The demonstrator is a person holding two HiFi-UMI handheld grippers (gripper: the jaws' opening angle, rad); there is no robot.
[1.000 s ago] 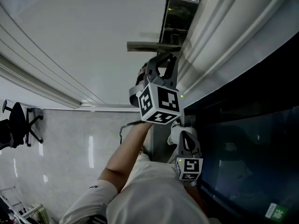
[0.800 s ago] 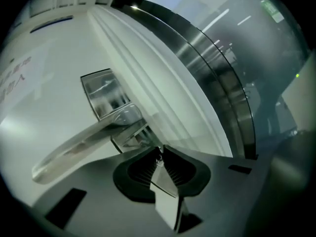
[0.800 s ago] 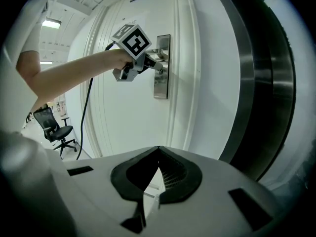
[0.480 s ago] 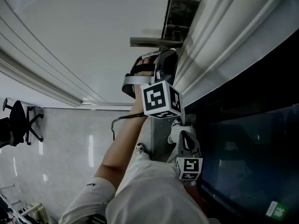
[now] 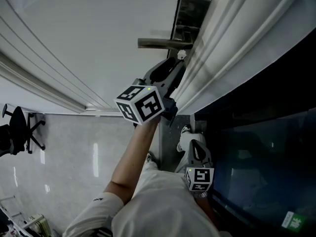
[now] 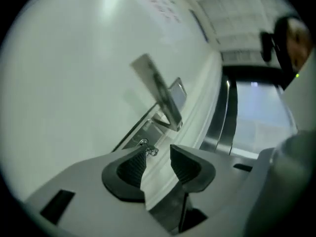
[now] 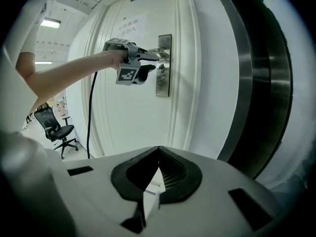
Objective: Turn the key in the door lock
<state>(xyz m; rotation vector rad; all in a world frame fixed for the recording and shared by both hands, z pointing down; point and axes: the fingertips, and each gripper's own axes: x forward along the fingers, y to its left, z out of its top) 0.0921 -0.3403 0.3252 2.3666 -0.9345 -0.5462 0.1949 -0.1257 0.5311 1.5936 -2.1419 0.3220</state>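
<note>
The white door carries a metal lock plate point(image 5: 190, 14) point(image 7: 164, 65) with a lever handle point(image 5: 162, 44) point(image 6: 158, 90). Just under the handle, a small key point(image 5: 181, 55) point(image 6: 147, 150) sticks out of the plate. My left gripper point(image 5: 176, 67) point(image 6: 158, 151) point(image 7: 148, 72) points at the lock. Its jaws have just been opening and now stand apart. The key lies off the left fingertip point(image 6: 139, 154), and the pads do not press on it. My right gripper point(image 5: 196, 154) point(image 7: 158, 154) hangs low beside the door frame, shut and empty.
A dark glass panel point(image 5: 261, 132) runs along the right of the white door frame point(image 5: 222, 43). A black office chair point(image 5: 22, 127) point(image 7: 54, 125) stands on the glossy floor, well away from the door. A cable point(image 7: 91, 117) hangs from the left gripper.
The left gripper has rolled over, so its marker cube faces another way. Its jaws have let go of the key and drawn back a little from the lock. The right gripper has kept still.
</note>
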